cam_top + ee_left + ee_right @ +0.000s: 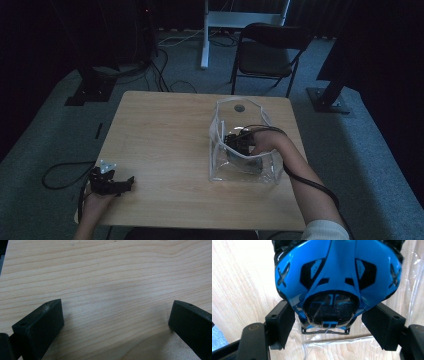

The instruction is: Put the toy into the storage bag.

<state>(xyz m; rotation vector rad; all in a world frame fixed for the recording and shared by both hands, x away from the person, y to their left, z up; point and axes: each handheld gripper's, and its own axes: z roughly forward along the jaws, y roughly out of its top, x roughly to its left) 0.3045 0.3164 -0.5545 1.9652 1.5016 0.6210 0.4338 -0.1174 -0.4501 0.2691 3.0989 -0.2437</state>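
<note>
Right gripper point(329, 325) pinching blue toy car point(337, 277), inside clear plastic bag point(220, 135), right of centre | left gripper point(115, 322) spread, idle, lower left on table point(160, 130) | judged: car bagged, release pending

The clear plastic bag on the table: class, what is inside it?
Inside the clear plastic bag are the right gripper and a blue and black toy car between its jaws; the car's underside is hidden.

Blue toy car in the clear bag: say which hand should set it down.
Right. The right gripper already clasps the blue toy car inside the clear bag; the left gripper rests open on bare table.
</note>
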